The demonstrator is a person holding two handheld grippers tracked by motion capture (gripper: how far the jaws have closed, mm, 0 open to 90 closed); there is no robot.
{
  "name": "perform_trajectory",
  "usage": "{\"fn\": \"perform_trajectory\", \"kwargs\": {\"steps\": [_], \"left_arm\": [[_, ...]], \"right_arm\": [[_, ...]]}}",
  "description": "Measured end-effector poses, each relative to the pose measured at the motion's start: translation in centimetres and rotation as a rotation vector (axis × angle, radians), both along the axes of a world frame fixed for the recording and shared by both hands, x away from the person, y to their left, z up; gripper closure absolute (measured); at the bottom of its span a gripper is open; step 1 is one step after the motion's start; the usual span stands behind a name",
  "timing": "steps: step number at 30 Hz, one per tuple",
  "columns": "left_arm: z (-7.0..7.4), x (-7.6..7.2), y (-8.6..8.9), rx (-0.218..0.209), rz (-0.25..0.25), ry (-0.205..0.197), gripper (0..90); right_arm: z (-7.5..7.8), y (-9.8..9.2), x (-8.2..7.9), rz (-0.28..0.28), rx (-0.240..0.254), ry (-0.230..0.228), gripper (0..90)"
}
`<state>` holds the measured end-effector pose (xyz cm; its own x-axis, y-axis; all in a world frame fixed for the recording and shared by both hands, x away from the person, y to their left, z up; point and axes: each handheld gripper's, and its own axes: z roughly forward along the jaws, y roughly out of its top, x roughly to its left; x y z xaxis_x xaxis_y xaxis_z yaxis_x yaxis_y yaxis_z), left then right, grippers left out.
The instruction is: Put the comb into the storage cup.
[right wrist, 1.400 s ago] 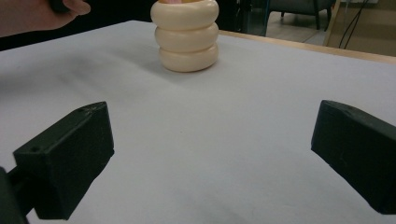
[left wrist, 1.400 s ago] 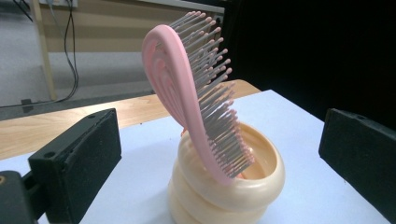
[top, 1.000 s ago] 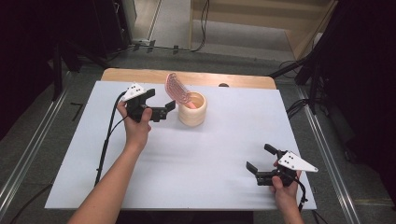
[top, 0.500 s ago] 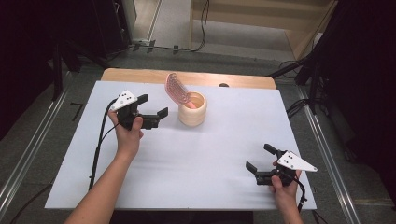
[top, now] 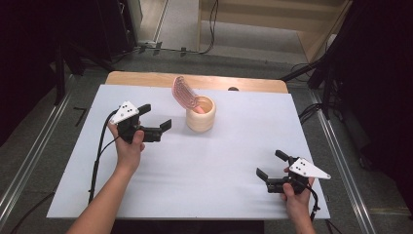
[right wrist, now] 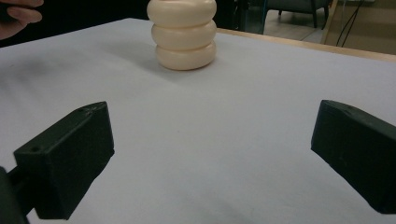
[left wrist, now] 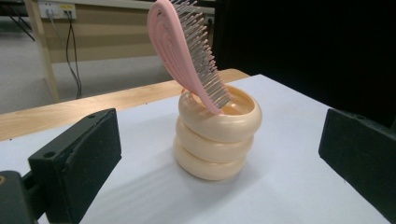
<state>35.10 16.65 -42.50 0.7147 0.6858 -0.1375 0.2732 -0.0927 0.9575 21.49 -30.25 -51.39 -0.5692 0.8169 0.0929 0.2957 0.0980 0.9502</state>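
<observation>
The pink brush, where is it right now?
The brush stands handle-down in the cream holder near the table's far edge in the high view, leaning left, just right of the open left gripper.

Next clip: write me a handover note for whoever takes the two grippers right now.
Left gripper: open, holding nothing, just left of the holder and aimed at it.
Right gripper: open, holding nothing, low over the near right part of the white sheet, apart from everything.
Pink hairbrush: stands handle-down in the cream ringed holder, leaning, bristles facing the holder's opening.
Holder: upright near the far edge of the sheet.
Done: brush sits in the holder.
Left: nothing is grasped; likely only moving the hands clear, though I can't be sure.
</observation>
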Motion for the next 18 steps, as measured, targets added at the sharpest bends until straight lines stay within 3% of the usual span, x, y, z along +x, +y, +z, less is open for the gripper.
{"fn": "perform_trajectory", "kwargs": {"steps": [18], "left_arm": [[-0.5,-2.4,1.1,0.025,-0.017,-0.028,0.0]], "right_arm": [[0.0,0.0,0.0,-0.002,-0.002,0.004,0.0]]}}
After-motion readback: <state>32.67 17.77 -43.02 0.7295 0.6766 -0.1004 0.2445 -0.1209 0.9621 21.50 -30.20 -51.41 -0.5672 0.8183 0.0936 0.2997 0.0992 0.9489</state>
